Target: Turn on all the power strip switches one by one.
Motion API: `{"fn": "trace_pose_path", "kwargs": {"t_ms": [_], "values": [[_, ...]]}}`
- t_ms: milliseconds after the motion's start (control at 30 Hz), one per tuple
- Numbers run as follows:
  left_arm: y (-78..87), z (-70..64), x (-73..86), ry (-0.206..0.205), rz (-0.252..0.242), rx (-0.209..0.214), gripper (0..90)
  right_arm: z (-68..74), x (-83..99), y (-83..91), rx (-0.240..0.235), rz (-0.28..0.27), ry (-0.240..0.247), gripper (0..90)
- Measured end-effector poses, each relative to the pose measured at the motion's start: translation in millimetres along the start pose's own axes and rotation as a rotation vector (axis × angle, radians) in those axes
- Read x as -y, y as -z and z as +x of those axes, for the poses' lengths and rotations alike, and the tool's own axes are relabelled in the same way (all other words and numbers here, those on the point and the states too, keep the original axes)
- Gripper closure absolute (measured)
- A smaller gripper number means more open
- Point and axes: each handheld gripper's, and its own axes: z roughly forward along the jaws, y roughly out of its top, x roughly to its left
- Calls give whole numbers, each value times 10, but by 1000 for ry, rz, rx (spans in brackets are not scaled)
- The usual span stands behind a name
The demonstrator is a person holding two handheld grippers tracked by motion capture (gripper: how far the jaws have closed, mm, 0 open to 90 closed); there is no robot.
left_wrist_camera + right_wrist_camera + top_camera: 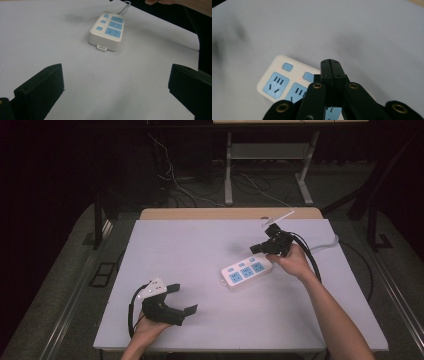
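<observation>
A white power strip (247, 270) with blue sockets and blue switch buttons lies flat on the white table, right of centre. My right gripper (256, 248) hovers just above the strip's far end, its jaws pressed together with nothing between them. In the right gripper view the shut gripper (333, 68) hangs over the power strip (278, 82), covering part of it. My left gripper (182, 299) rests near the front left of the table, jaws wide apart and empty. From the left gripper view, the open gripper (115, 85) faces the power strip (107, 30) well ahead.
The strip's grey cable (327, 242) runs off the table's right side. The white table top (200, 245) has a wooden strip (225, 213) along its back edge. Behind it are a desk frame (270, 165) and loose cables (175, 180) on the floor.
</observation>
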Motion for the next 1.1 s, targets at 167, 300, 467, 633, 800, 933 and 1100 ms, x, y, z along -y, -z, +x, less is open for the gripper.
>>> {"fn": "trace_pose_path", "kwargs": {"t_ms": [167, 300, 467, 633, 800, 933, 1100], "values": [[10, 1, -1, 3, -5, 2, 0, -55, 30, 22, 6, -1, -12, 900], [12, -1, -1, 2, -4, 1, 0, -96, 47, 15, 6, 4, -23, 900], [16, -1, -1, 1, -6, 0, 0, -120, 58, -34, 4, 15, -29, 900], [22, 0, -2, 2, -9, -1, 0, -140, 71, -100, 5, 35, -27, 900], [23, 3, -2, 0, -8, -1, 0, -155, 77, -159, 2, 50, -28, 900], [26, 5, -2, 0, -7, -2, 0, -164, 82, -204, -2, 63, -30, 900], [28, 4, -2, 3, -10, -2, 0, -152, 91, -249, -9, 84, -29, 900]]}}
